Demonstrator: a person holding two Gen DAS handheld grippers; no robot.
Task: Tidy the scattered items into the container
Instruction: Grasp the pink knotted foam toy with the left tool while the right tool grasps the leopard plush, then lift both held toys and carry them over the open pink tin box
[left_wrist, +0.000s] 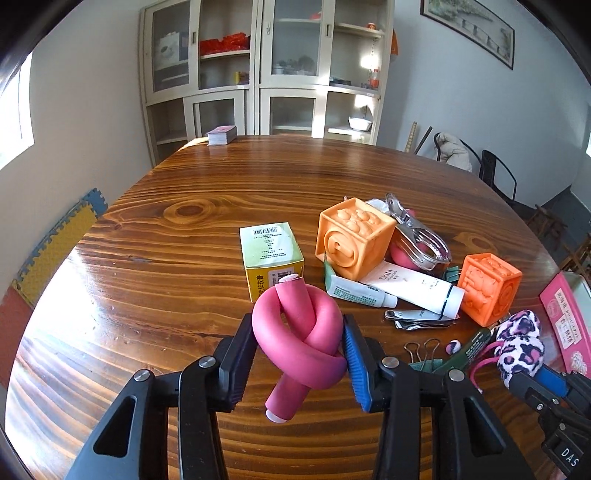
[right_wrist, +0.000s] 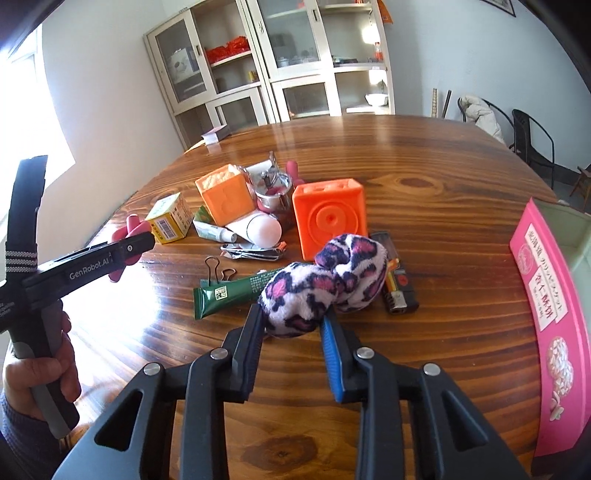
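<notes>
The left claw (left_wrist: 297, 354) is clamped across the knotted pink foam roller (left_wrist: 299, 332), lifted off the worktop (left_wrist: 166, 258) for carrying; the right claw (right_wrist: 291, 332) pinches the leopard plush scrunchie (right_wrist: 325, 280) beside the pink-sided container (right_wrist: 546, 295), its likely destination.

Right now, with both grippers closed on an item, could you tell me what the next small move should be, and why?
Probably carry the right gripper to the right and release over the pink-walled container. Its pads already pinch the leopard-print plush scrunchie, and the container stands close on that side. The left gripper holds the knotted pink foam roller farther away, so it can follow.
</notes>
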